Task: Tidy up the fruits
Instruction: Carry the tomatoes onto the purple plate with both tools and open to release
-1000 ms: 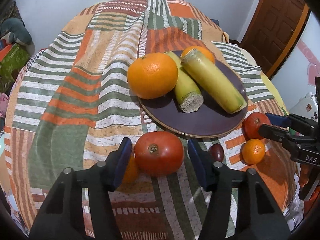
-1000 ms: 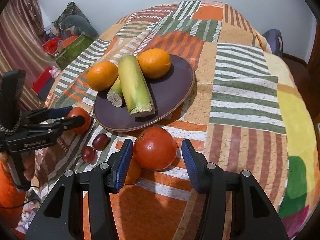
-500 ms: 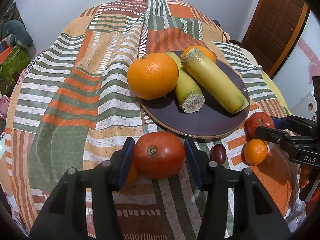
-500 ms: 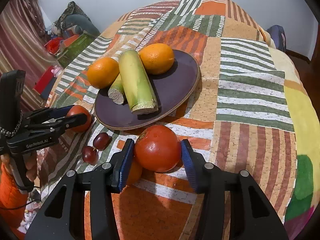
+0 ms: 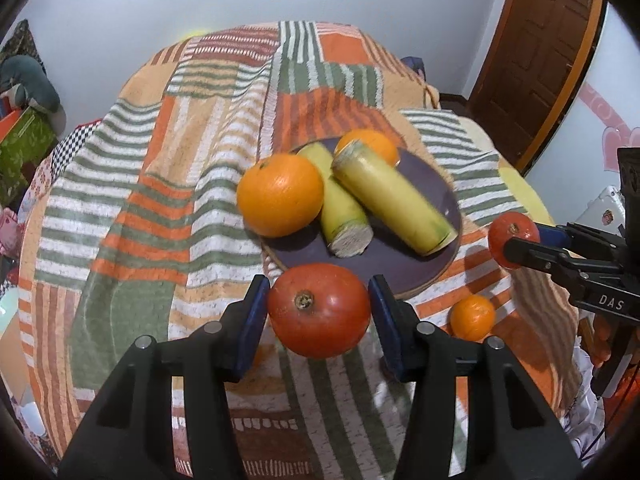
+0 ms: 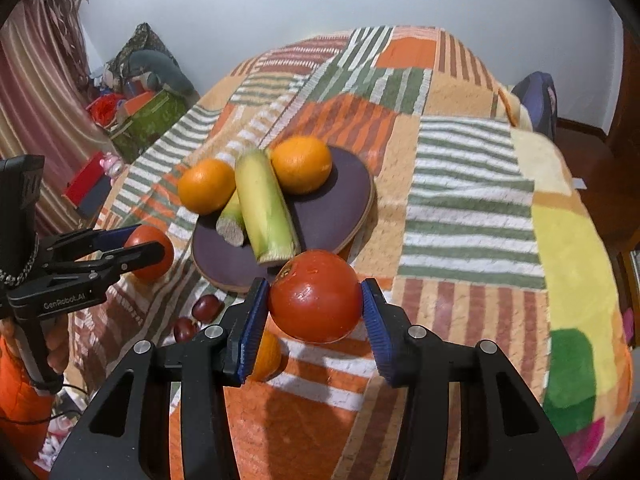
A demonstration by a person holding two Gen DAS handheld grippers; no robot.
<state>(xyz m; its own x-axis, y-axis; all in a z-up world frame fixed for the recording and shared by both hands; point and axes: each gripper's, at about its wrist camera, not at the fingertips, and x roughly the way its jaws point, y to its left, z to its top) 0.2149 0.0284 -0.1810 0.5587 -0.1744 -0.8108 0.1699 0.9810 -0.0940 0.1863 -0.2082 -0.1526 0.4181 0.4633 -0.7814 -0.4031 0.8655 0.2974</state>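
My left gripper [image 5: 318,296] is shut on a big red tomato [image 5: 319,310] and holds it just above the cloth, in front of the dark purple plate [image 5: 400,264]. On the plate lie two oranges [image 5: 280,196] and two yellow-green cut stalks [image 5: 394,204]. The right gripper [image 6: 314,294] is shut on a second red tomato [image 6: 316,296], also off the cloth at the plate's [image 6: 336,216] near rim. Each wrist view shows the other gripper off to the side with its tomato: the right gripper [image 5: 520,240] and the left gripper [image 6: 148,242].
A small orange [image 5: 472,317] lies on the striped patchwork cloth [image 5: 140,208] between the two grippers, and two dark red small fruits [image 6: 207,307] lie beside it. Boxes and bags [image 6: 140,116] stand on the floor at the left. A wooden door [image 5: 544,60] is at the back right.
Both grippers' jaws closed in onto their tomatoes, then both rose, lifting the tomatoes off the cloth. The small orange and the plate stayed where they were.
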